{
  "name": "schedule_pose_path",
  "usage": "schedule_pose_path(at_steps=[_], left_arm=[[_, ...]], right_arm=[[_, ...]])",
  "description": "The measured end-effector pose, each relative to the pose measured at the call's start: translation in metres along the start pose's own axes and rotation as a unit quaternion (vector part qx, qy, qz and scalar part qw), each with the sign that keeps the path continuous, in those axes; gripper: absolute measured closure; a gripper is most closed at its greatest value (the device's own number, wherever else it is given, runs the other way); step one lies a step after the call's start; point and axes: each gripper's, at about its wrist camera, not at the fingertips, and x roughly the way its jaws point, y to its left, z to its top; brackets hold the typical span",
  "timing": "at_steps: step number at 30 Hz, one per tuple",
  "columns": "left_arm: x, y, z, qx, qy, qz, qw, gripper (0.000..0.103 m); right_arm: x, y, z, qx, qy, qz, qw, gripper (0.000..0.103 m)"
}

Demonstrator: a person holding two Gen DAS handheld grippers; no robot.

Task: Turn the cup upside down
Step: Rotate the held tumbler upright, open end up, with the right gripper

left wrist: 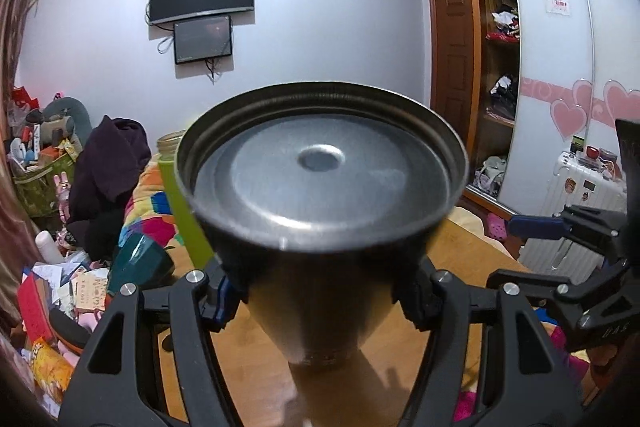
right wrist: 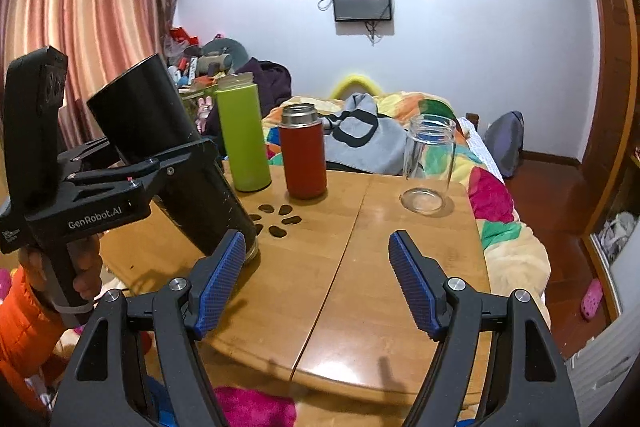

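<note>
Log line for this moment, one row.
left hand-held gripper: shut on black cup, tilted, mouth-end on table | right hand-held gripper: open, empty

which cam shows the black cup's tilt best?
Right wrist: the black cup shows side-on, leaning, mouth end on the table, clamped by the left gripper. Left wrist shows only its base end-on, filling the frame.

green flask (right wrist: 243, 137), red flask (right wrist: 303, 151), clear glass jar (right wrist: 429, 163), wooden table (right wrist: 360, 267)

Wooden table (right wrist: 352, 267) bears green flask (right wrist: 243, 137), red flask (right wrist: 303, 155), glass jar (right wrist: 429, 165), tilted black cup (right wrist: 172, 155)
</note>
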Motion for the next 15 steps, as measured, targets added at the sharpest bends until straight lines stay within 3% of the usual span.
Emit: schedule_pose_path(at_steps=[15], left_arm=[[0.033, 0.016, 0.018, -0.022, 0.033, -0.032, 0.9987, 0.039]], right_arm=[[0.014, -0.007, 0.002, 0.026, -0.007, -0.010, 1.000, 0.032]])
